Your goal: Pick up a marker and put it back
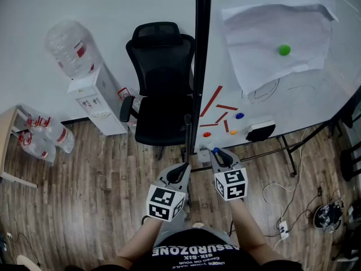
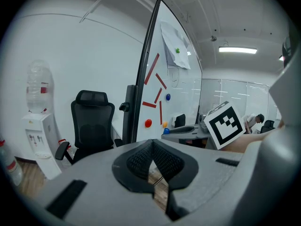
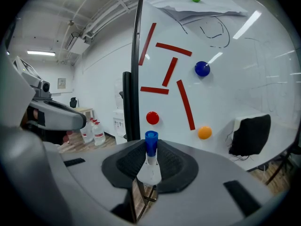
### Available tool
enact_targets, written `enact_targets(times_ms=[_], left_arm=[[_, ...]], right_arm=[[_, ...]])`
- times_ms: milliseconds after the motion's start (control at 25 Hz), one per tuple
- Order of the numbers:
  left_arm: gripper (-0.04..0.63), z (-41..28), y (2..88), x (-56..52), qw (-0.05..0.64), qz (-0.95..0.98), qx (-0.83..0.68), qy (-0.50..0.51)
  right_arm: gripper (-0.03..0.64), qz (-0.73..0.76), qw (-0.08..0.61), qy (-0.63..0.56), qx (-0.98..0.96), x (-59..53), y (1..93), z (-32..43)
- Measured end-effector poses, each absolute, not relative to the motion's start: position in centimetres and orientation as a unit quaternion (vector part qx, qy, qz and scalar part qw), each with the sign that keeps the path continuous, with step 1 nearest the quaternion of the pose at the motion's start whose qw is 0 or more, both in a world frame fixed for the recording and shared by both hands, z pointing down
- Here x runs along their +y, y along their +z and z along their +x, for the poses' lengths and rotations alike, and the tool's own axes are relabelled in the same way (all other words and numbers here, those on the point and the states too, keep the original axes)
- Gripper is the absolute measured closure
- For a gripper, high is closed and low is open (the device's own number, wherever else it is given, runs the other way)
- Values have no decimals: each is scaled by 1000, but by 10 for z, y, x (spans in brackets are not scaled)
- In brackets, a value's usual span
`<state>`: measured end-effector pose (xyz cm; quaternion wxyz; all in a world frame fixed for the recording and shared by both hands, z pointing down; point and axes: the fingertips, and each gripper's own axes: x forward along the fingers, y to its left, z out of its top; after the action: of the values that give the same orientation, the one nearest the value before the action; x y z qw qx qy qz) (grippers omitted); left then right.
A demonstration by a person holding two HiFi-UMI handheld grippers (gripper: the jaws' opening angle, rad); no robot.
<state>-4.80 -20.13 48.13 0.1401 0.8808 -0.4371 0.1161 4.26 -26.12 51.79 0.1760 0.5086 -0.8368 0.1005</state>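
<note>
The right hand-held gripper (image 3: 150, 160) is clenched, partly closed, on a white marker with a blue cap (image 3: 151, 163). The marker stands upright between its dark ribbed pads, cap toward the white whiteboard (image 3: 249, 74), close to the round red magnet (image 3: 152, 118). The left hand-held gripper (image 2: 153, 160) is pressed shut with nothing between its pads. Only the head view shows both grippers side by side below the whiteboard's lower edge, the black office chair (image 1: 161, 89) to their left. Only the left gripper view shows the right one's marker cube (image 2: 225, 124) side-on.
</note>
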Motion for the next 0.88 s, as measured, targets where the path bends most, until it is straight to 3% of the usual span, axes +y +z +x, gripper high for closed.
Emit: enact_targets(times_ms=[880], left_arm=[[589, -49, 482, -195, 137, 880, -440, 119]], right_arm=[[551, 515, 195, 111, -827, -257, 531, 49]])
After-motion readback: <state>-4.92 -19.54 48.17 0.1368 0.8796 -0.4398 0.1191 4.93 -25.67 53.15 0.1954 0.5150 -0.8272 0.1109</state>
